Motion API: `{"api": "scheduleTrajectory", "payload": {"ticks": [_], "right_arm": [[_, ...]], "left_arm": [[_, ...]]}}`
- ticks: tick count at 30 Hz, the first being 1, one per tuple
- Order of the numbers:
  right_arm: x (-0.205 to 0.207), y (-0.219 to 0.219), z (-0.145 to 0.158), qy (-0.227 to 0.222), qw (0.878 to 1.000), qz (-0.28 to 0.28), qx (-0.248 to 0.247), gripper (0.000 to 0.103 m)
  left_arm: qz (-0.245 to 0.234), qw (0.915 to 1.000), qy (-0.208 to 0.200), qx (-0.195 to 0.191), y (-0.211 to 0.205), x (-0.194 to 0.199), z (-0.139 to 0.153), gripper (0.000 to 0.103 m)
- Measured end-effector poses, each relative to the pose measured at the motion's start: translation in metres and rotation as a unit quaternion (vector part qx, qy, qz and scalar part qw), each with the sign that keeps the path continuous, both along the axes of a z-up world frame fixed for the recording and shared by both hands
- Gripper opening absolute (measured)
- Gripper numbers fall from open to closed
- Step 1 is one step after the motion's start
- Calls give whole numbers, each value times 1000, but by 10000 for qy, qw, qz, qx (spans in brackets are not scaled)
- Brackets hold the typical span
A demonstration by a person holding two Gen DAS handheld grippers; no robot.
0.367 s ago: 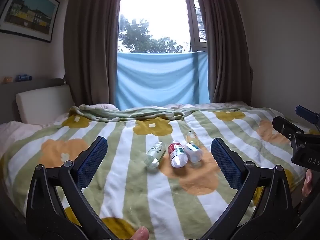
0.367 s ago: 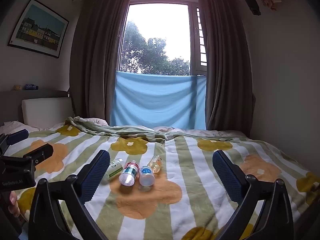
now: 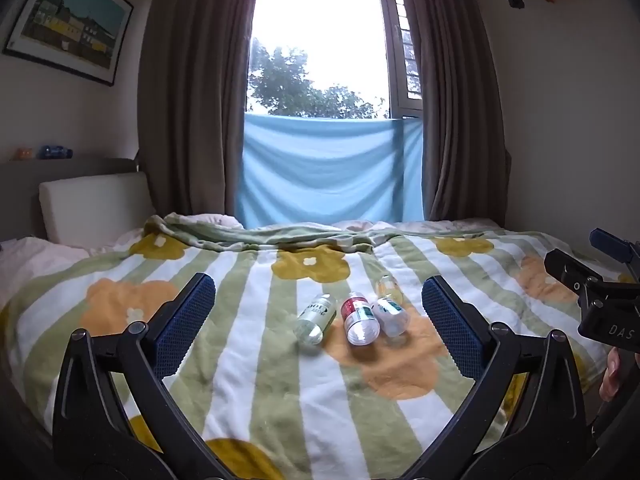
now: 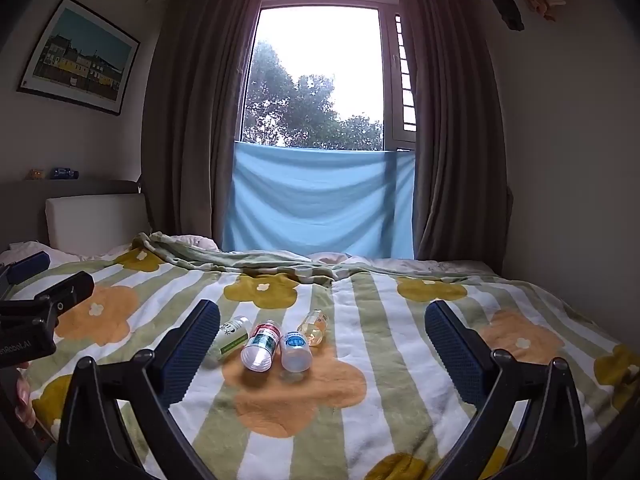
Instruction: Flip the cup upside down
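Spread over the bed, a striped blanket [image 3: 256, 344] carries four small bottles [image 3: 362, 318] lying on their sides; no cup can be made out. Left gripper [image 3: 316, 320] and right gripper [image 4: 322, 344] are held wide apart, empty. Approach is judged pending; a target must first be chosen.

White letters reading "DAS" are seen on the black body of the right gripper [image 3: 608, 320] at the right edge of the left wrist view. In the right wrist view, a partly cut-off white marking ending in "Robo.AI" is seen on the left gripper [image 4: 24, 332] at the left edge. On the green-labelled bottle [image 3: 316, 318] lying on the bed, large letters that look like "DOL" are printed, though they cannot be read with certainty. The labels of the other bottles are too small to be read.
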State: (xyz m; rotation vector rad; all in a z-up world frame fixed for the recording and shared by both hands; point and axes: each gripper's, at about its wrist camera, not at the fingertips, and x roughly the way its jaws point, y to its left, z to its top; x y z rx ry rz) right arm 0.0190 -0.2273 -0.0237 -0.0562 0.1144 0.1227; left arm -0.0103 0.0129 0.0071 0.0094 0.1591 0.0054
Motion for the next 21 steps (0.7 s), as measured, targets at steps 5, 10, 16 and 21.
{"api": "scheduleTrajectory", "payload": {"ticks": [5,10,16,21], "right_arm": [[0,0,-3,19,10000,15,-9,102],[5,5,-10,55,10000,-18,-65,102],[5,6,-9,72,9999,-26,-78,102],[5,8,-10,103,9999,-46,-67,102]], "left_arm": [[34,10000,44,-30,1,0,1,103],[77,9999,72,18,1,4,-4,103],[140,9998,-4,-124,7,3,-5,103],[172,9997,13,-198,12,3,-5,103]]}}
